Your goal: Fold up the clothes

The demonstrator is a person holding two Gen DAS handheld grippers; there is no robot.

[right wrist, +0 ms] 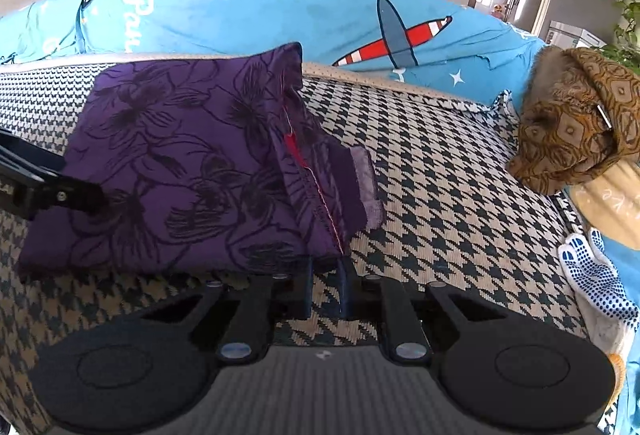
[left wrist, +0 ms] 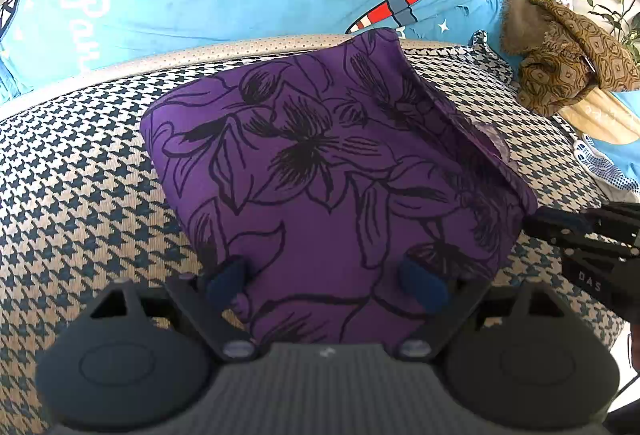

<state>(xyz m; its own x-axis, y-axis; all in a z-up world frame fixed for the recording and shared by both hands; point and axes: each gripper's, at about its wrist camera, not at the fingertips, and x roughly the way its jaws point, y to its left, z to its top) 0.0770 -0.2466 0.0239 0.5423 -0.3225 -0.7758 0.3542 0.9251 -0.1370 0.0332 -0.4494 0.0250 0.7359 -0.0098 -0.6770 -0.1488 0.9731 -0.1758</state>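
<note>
The left claw [left wrist: 326, 285] stands spread wide over the near edge of the purple floral garment [left wrist: 320, 171], its pads resting on the cloth and gripping nothing. The right claw [right wrist: 326, 285] is pinched almost closed at the garment's near corner, seemingly nipping the hem. The garment lies folded into a compact rectangle on the houndstooth mat [right wrist: 440, 175], seam and layered edges showing at one side; this fits either a final fold or smoothing.

Purple garment [left wrist: 312, 171]: smooth matt cloth; houndstooth cover [left wrist: 80, 171]: coarse woven fabric.
</note>
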